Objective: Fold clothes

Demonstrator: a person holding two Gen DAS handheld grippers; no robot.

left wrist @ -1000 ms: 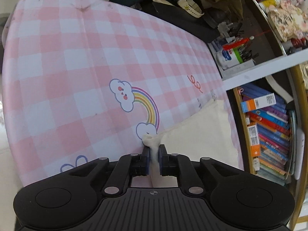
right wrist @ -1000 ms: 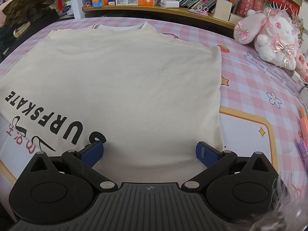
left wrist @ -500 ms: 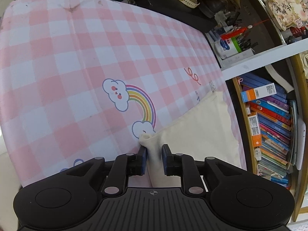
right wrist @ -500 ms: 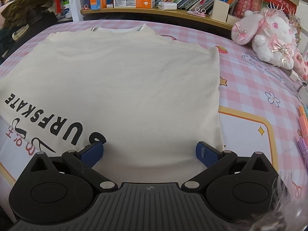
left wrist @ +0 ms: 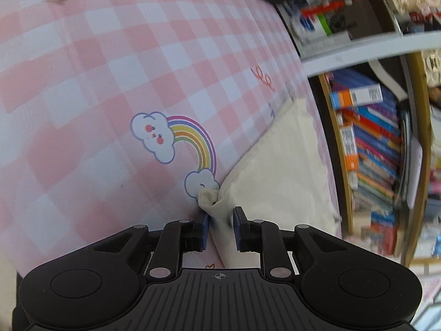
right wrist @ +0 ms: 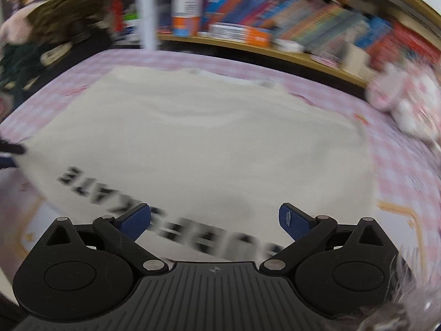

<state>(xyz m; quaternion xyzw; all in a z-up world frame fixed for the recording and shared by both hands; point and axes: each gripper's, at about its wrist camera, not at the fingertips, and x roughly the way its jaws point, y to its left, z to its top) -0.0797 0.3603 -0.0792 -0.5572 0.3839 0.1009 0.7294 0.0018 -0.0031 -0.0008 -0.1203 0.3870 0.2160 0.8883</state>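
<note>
A cream T-shirt (right wrist: pixel 215 143) with black lettering lies spread on the pink checked tablecloth (left wrist: pixel 96 69). In the left wrist view its bunched corner (left wrist: pixel 210 197) sits just ahead of my left gripper (left wrist: pixel 220 220), whose jaws stand slightly apart with the cloth loose between them. My right gripper (right wrist: pixel 215 218) is wide open and empty above the shirt's printed lower part. The right wrist view is blurred by motion.
A bookshelf (left wrist: pixel 372 151) full of books runs along the table's far side. A pink plush toy (right wrist: pixel 408 104) sits at the right of the table. Dark clothes and clutter (right wrist: pixel 41 44) lie at the far left.
My left gripper's jaws have spread apart and let go of the shirt corner. My right gripper has swung quickly over the shirt and stays open.
</note>
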